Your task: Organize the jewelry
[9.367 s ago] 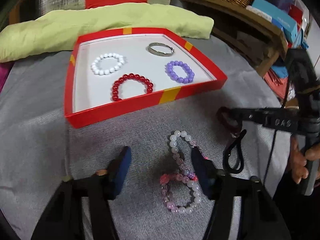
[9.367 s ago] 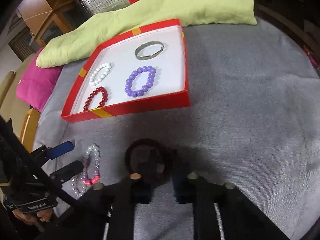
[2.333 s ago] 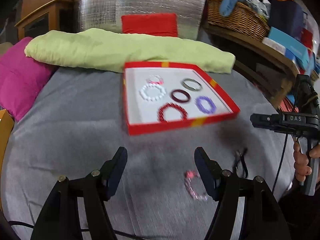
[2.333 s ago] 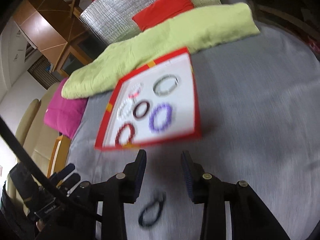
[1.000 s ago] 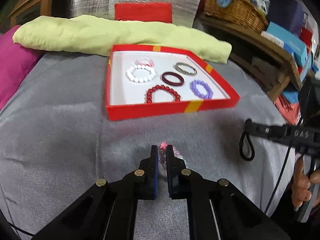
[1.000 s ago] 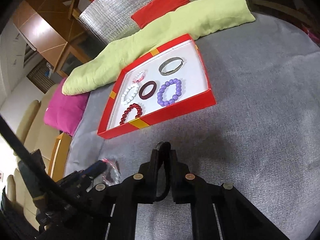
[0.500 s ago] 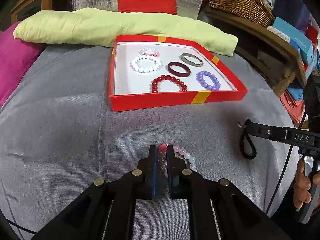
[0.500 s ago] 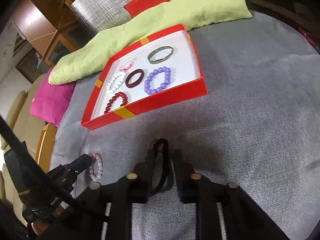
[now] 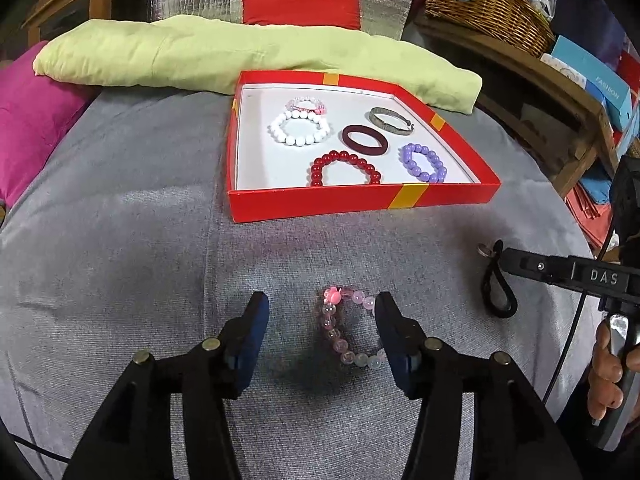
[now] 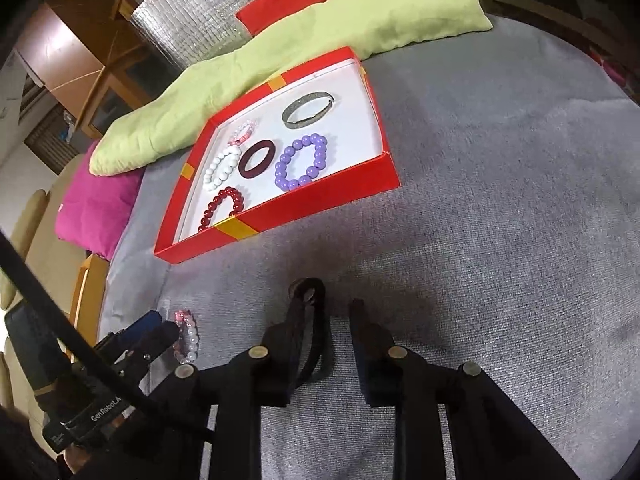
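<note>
A red tray [image 9: 360, 202] [image 10: 348, 188] on the grey cloth holds several bracelets: pink, white [image 9: 300, 130], dark red band [image 9: 365, 141], silver, red beads and purple [image 9: 424, 162]. My left gripper [image 9: 320, 312] is open, its fingers on either side of a pink bead bracelet [image 9: 344, 328] lying on the cloth; that bracelet also shows in the right wrist view [image 10: 186, 334]. My right gripper [image 10: 328, 328] is open over a black cord loop [image 10: 310, 332] that rests against its left finger; the loop also shows in the left wrist view [image 9: 496, 284].
A lime-green cushion [image 9: 224, 56] lies behind the tray, a magenta cushion [image 9: 28, 124] at the left. A wooden shelf with a wicker basket [image 9: 488, 4] and boxes stands at the right. Grey cloth [image 10: 500, 200] spreads right of the tray.
Both grippers have opened. The left one let go of the pink bead bracelet, which now lies on the cloth. The right one released the black cord loop.
</note>
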`<state>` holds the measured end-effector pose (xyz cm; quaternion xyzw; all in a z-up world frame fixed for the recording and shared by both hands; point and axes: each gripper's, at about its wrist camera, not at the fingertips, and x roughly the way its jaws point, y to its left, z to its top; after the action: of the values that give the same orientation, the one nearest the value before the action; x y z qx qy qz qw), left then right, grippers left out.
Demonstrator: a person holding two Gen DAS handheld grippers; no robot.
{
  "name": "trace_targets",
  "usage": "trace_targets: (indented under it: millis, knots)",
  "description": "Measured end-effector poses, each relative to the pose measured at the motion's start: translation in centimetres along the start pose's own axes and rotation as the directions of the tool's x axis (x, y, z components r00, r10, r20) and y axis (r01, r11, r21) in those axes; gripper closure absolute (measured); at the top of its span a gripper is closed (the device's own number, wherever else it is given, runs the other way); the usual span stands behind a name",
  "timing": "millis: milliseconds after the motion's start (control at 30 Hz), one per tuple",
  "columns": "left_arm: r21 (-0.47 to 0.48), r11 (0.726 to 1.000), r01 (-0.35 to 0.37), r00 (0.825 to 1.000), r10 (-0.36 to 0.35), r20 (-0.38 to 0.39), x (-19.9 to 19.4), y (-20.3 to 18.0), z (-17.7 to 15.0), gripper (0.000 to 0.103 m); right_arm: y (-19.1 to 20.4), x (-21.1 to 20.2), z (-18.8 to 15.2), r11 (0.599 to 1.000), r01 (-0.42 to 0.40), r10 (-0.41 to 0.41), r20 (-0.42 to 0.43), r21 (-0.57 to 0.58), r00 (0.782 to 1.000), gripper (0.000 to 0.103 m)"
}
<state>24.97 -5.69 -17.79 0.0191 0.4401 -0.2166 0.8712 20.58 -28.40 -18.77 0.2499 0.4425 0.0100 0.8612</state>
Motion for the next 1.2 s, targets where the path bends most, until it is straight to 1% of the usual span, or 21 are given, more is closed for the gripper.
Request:
trace_targets:
  millis: [33, 133, 233, 300, 400, 467, 667, 700, 767, 833, 900, 967, 1033, 1100, 1133, 1167, 1200]
  knots:
    - [0.003, 1.0, 0.003, 1.0, -0.003, -0.001, 0.0, 0.0, 0.0, 0.046, 0.0, 0.0, 0.0, 1.0, -0.002, 0.002, 0.001, 0.004, 1.0, 0.077]
    - [0.007, 1.0, 0.019, 1.0, -0.019, -0.013, -0.1, -0.2, -0.2, 0.04, -0.2, -0.1, 0.2, 1.0, -0.004, 0.004, 0.005, 0.017, 1.0, 0.077]
    - [0.014, 0.999, 0.041, 0.999, -0.041, -0.021, -0.1, -0.4, -0.2, 0.039, -0.5, -0.3, 0.3, 0.999, -0.014, 0.014, 0.008, 0.035, 1.0, 0.078]
    - [0.023, 0.998, 0.064, 0.997, -0.063, -0.036, 0.1, -0.7, -0.4, 0.037, -0.6, -0.5, 0.4, 0.999, -0.017, 0.017, 0.011, 0.037, 1.0, 0.078]
    - [0.037, 0.996, 0.078, 0.995, -0.075, -0.062, 0.5, -1.2, -0.6, 0.037, -0.6, -0.5, 0.3, 0.999, -0.025, 0.025, 0.007, 0.036, 1.0, 0.078]
    - [0.053, 0.996, 0.073, 0.996, -0.07, -0.057, 0.5, -1.5, -0.7, 0.037, -0.4, -0.4, 0.3, 0.999, -0.037, 0.037, 0.0, 0.033, 0.999, 0.078]
    - [0.046, 0.995, 0.085, 0.996, -0.084, -0.025, 0.2, -1.3, -0.7, 0.038, -0.3, -0.2, 0.1, 0.998, -0.053, 0.053, -0.011, 0.024, 0.999, 0.078]
    - [0.05, 0.995, 0.087, 0.996, -0.086, -0.015, 0.1, -1.3, -0.7, 0.04, -0.3, -0.2, 0.0, 0.998, -0.057, 0.058, -0.012, 0.027, 0.998, 0.078]
    - [0.063, 0.995, 0.082, 0.997, -0.081, -0.01, 0.1, -1.4, -0.7, 0.056, -0.3, -0.1, 0.0, 0.998, -0.058, 0.059, -0.012, 0.026, 0.998, 0.078]
    - [0.073, 0.995, 0.07, 0.997, -0.068, -0.022, 0.5, -1.5, -0.8, 0.064, -0.1, 0.1, -0.2, 0.998, -0.057, 0.057, -0.011, 0.012, 0.998, 0.078]
    - [0.077, 0.995, 0.056, 0.998, -0.054, -0.024, 0.6, -1.5, -0.8, 0.067, 0.4, 0.3, -0.4, 0.999, -0.049, 0.049, -0.009, -0.011, 0.999, 0.078]
    - [0.074, 0.996, 0.056, 0.998, -0.055, -0.017, 0.5, -1.3, -0.8, 0.078, 0.8, 0.4, -0.5, 0.998, -0.045, 0.044, -0.007, -0.037, 0.999, 0.078]
    - [0.063, 0.996, 0.058, 0.998, -0.057, -0.016, 0.5, -1.0, -0.7, 0.081, 1.2, 0.5, -0.7, 0.997, -0.036, 0.036, 0.0, -0.061, 0.999, 0.078]
    - [0.05, 0.997, 0.059, 0.998, -0.058, -0.015, 0.5, -0.7, -0.7, 0.085, 1.8, 0.7, -1.0, 0.994, -0.008, 0.009, 0.007, -0.108, 1.0, 0.079]
    - [0.047, 0.997, 0.058, 0.998, -0.057, -0.015, 0.5, -0.7, -0.7, 0.088, 2.1, 0.6, -1.1, 0.991, 0.011, -0.009, 0.015, -0.132, 1.0, 0.082]
    - [0.039, 0.997, 0.06, 0.998, -0.06, -0.013, 0.5, -0.5, -0.7, 0.09, 2.4, 0.6, -1.2, 0.988, 0.028, -0.025, 0.022, -0.154, 0.999, 0.088]
    - [0.033, 0.998, 0.062, 0.998, -0.062, -0.011, 0.4, -0.5, -0.7, 0.091, 2.4, 0.7, -1.2, 0.986, 0.033, -0.03, 0.024, -0.162, 0.999, 0.091]
